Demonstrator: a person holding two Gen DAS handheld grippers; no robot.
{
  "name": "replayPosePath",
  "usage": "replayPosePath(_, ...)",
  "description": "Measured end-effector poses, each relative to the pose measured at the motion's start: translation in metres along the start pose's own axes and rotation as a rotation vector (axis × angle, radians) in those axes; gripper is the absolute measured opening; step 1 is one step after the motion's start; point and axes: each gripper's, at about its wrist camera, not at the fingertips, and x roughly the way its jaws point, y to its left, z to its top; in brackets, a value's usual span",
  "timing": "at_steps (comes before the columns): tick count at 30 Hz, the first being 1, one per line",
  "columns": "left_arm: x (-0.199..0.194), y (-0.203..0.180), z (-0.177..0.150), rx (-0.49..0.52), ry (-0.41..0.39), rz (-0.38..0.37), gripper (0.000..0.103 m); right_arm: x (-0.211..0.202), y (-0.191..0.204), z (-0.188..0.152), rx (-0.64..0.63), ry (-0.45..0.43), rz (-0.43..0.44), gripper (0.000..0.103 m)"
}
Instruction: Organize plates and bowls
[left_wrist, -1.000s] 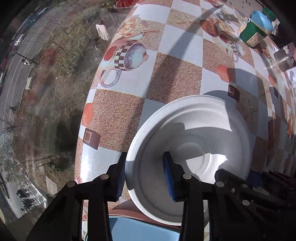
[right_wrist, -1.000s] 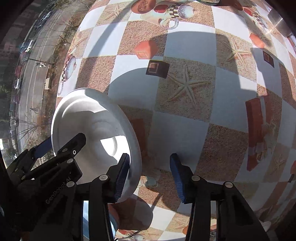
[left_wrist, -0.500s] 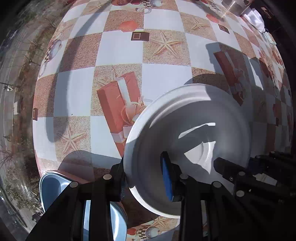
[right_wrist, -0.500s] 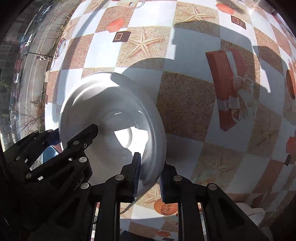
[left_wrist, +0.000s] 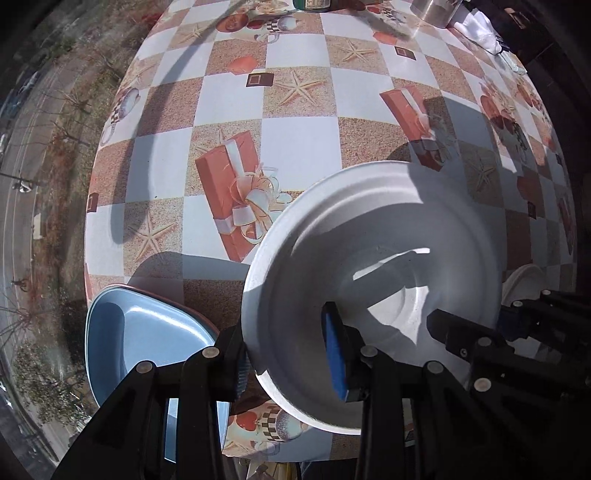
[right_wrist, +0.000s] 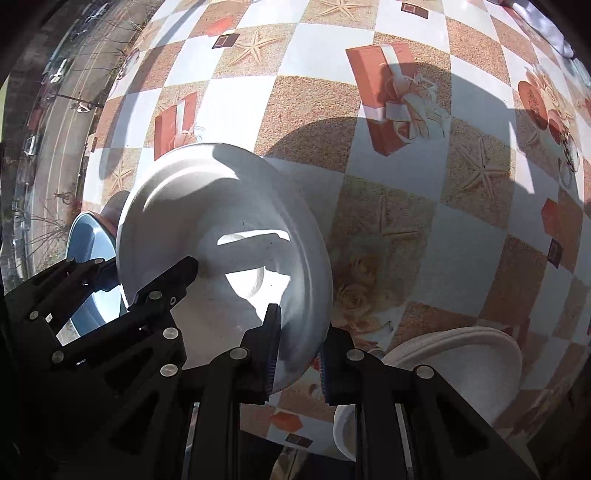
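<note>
Left wrist view shows the white plate (left_wrist: 373, 258) held above the checked tablecloth (left_wrist: 236, 107), tilted, with the left gripper (left_wrist: 291, 354) clamped on its near left rim, one blue pad inside the dish and the other under the edge. Across the plate, the right gripper (right_wrist: 295, 350) is closed on the opposite rim, its pads pressing the edge between them. Both claws grasp the same plate. A blue plate (left_wrist: 147, 339) sits below and left of it at the table's edge, stacked on a pinkish one. From the right wrist, a stack of cream plates (right_wrist: 461, 365) lies near the lower right. A second ago the right jaws stood wide and off the plate; since then they have shut on the rim, and the plate has travelled across the cloth from the teacup print to the gift-box print.
</note>
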Motion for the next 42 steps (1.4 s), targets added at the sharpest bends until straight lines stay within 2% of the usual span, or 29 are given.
replayPosePath(4,-0.015,-0.031,-0.002,0.068,-0.017,-0.016,0.037,-0.020,-0.005,-0.007,0.006,-0.031,0.014,0.020)
replayPosePath(6,-0.020,-0.048,-0.005,0.114,-0.025,-0.025,0.037,-0.038,-0.041,-0.037,0.023,-0.047,0.011,0.020)
replayPosePath(13,-0.035,-0.108,-0.020,0.289,-0.035,-0.056,0.038,-0.056,-0.083,-0.075,0.147,-0.072,-0.017,0.020)
replayPosePath(20,-0.023,-0.143,-0.010,0.425,-0.004,-0.083,0.038,-0.069,-0.114,-0.110,0.281,-0.085,-0.027,0.020)
replayPosePath(22,-0.018,-0.152,-0.012,0.448,0.020,-0.083,0.047,-0.066,-0.123,-0.117,0.316,-0.080,-0.028,0.020)
replayPosePath(24,-0.015,-0.156,-0.013,0.456,0.029,-0.045,0.074,-0.062,-0.131,-0.124,0.345,-0.073,-0.032,0.020)
replayPosePath(25,-0.016,-0.155,-0.014,0.456,0.020,-0.034,0.078,-0.061,-0.135,-0.126,0.359,-0.071,-0.033,0.020)
replayPosePath(27,-0.018,-0.151,-0.013,0.450,0.017,-0.033,0.079,-0.058,-0.142,-0.130,0.395,-0.058,-0.047,0.021)
replayPosePath(29,-0.020,-0.142,-0.010,0.425,0.027,-0.041,0.080,-0.059,-0.150,-0.134,0.428,-0.054,-0.068,0.048)
replayPosePath(30,-0.020,-0.138,-0.009,0.412,0.032,-0.042,0.080,-0.061,-0.153,-0.136,0.443,-0.066,-0.066,0.072)
replayPosePath(31,-0.017,-0.133,-0.005,0.401,0.039,-0.039,0.080,-0.063,-0.156,-0.138,0.450,-0.075,-0.058,0.077)
replayPosePath(37,-0.016,-0.108,-0.008,0.358,0.079,0.001,0.080,-0.065,-0.172,-0.148,0.493,-0.051,-0.079,0.078)
replayPosePath(40,-0.022,-0.099,-0.012,0.353,0.080,-0.002,0.080,-0.058,-0.179,-0.158,0.552,-0.032,-0.084,0.095)
replayPosePath(42,-0.026,-0.097,-0.013,0.361,0.068,-0.001,0.080,-0.054,-0.179,-0.163,0.567,-0.013,-0.066,0.095)
